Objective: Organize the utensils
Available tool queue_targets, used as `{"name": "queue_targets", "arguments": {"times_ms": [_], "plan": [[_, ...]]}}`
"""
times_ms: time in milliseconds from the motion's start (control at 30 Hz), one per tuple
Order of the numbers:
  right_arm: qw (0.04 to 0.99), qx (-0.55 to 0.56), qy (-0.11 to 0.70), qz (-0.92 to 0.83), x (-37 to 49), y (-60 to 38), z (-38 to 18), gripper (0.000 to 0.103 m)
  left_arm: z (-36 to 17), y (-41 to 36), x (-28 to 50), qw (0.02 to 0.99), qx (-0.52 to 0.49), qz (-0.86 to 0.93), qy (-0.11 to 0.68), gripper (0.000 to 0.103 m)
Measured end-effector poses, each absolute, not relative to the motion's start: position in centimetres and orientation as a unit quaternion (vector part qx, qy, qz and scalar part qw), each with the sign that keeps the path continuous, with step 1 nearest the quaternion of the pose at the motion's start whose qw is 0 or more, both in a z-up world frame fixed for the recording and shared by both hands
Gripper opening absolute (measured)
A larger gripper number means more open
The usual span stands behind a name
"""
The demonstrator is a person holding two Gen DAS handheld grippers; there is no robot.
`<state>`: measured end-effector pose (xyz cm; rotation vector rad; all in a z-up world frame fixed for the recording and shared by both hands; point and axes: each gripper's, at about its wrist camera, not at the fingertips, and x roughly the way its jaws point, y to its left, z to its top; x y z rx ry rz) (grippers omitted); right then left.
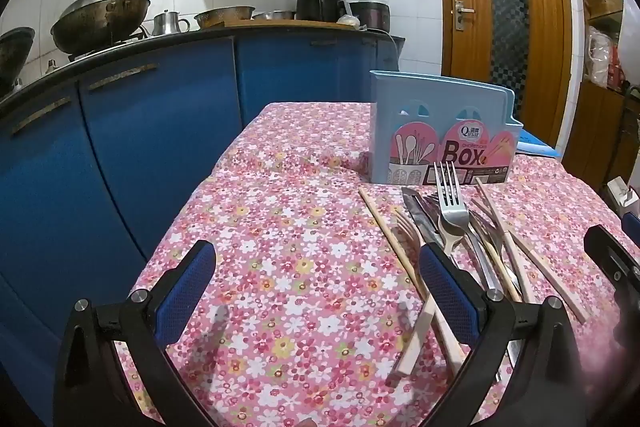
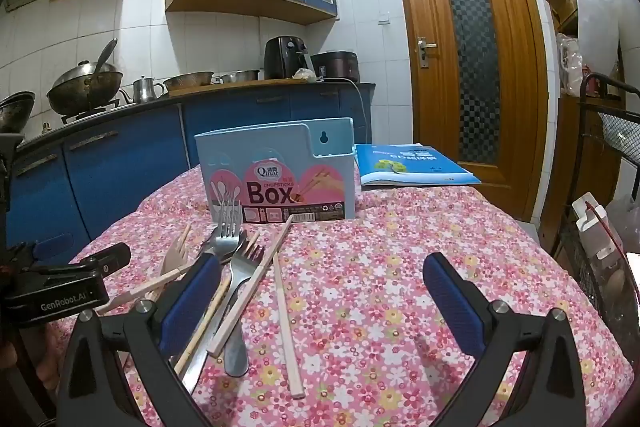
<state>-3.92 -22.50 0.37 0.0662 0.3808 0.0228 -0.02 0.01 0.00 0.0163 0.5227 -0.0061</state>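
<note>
Kitchen scene, seen from both wrist cameras. A table point(image 1: 304, 211) covered with a pink floral cloth carries a light-blue chopsticks box point(image 1: 440, 131), which stands upright toward the far side with its pink "Box" label facing the cameras. In front of the box lies a loose heap of utensils point(image 1: 460, 227): a metal fork point(image 1: 450, 199) with tines pointing toward the box, a table knife point(image 1: 420, 219), further forks, and several pale wooden chopsticks point(image 1: 400, 251) lying crossed over and beside the metal pieces; one chopstick point(image 2: 286, 323) lies slightly apart on the cloth to the right of the heap. The left gripper point(image 1: 320, 291) hovers over bare cloth just left of the heap, its blue-padded fingers point(image 1: 188, 291) spread wide with nothing between them; its right finger overlaps the near ends of the heap in view, contact not determinable. The right gripper point(image 2: 324, 299) is likewise spread wide and empty, its left finger point(image 2: 192, 303) in front of the heap and its right finger over bare cloth. A blue booklet point(image 2: 412, 163) lies on the table behind and right of the box. Background: blue cabinets, a wok point(image 1: 100, 19) on the stove, and a wooden door point(image 2: 468, 59).
</note>
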Motion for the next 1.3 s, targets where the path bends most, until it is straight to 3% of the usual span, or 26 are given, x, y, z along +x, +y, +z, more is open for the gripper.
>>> {"name": "queue_targets", "arguments": {"times_ms": [1300], "plan": [[0.981,0.034,0.192,0.012,-3.93,-22.50,0.34,0.103,0.07,0.04,-0.14,0.967,0.012,-0.003,0.255,0.102]]}}
